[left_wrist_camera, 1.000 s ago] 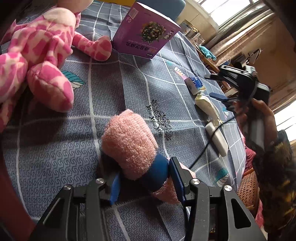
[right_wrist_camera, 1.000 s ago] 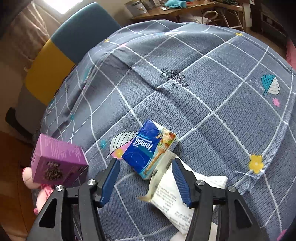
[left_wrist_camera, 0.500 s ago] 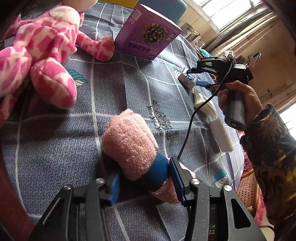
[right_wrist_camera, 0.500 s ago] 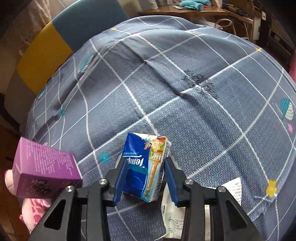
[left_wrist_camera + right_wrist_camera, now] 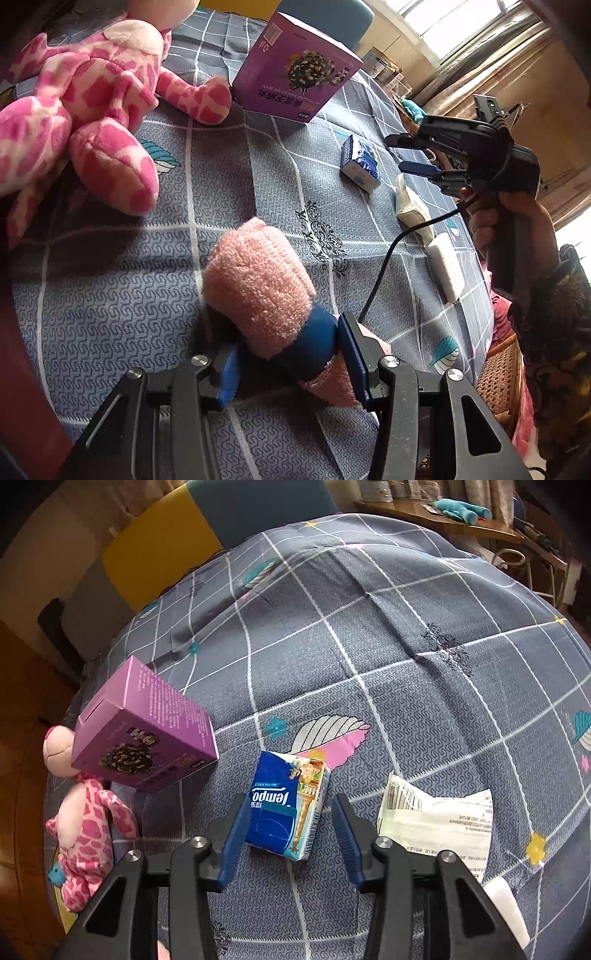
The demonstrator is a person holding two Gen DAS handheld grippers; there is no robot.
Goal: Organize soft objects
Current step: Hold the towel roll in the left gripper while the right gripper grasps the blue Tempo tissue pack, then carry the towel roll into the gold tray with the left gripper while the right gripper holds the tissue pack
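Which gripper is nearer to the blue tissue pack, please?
Right. The right gripper straddles the blue tissue pack, jaws opening; the left gripper grips a pink sock bundle well away.

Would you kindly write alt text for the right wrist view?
The right gripper, its jaws opening, straddles a blue tissue pack lying on a grey checked tablecloth. A purple box and pink plush toy sit left.
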